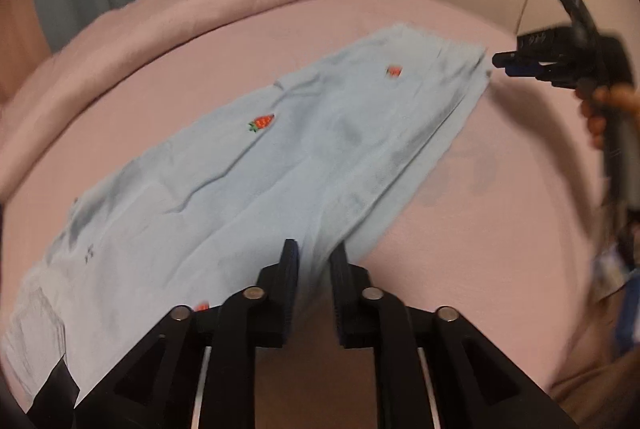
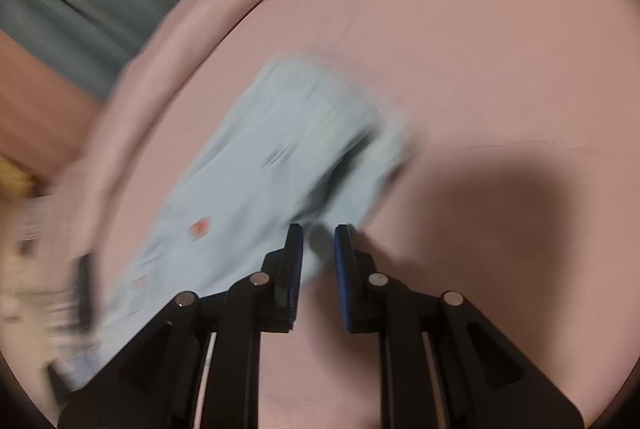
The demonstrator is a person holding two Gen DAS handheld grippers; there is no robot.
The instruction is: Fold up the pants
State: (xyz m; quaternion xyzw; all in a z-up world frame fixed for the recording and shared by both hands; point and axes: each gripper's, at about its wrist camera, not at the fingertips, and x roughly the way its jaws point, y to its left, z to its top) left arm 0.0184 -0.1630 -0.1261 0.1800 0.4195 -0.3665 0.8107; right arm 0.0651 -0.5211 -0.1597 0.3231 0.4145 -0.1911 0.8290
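A: Where did the pants (image 1: 256, 165) lie, and how did the jaws stand?

B: The pale blue pants, strawberry-printed, lay flat along the pink bed (image 1: 460, 229), running from 8 o'clock to 1 o'clock in the left wrist view. The left gripper (image 1: 314, 257) hovered at the near edge of the cloth, jaws narrowly parted and holding nothing. The right gripper (image 2: 319, 235) sat at the far end near 2 o'clock of that view; in its own blurred view the jaws stood narrowly apart over the hem, empty.

A: What could go wrong?

B: Probably a pinch catching only the top layer, so the legs would slide apart in the fold; the blur suggests fast motion that could drag the cloth.

A: Any legible writing?

B: None; small dark marks on the fabric were unreadable.
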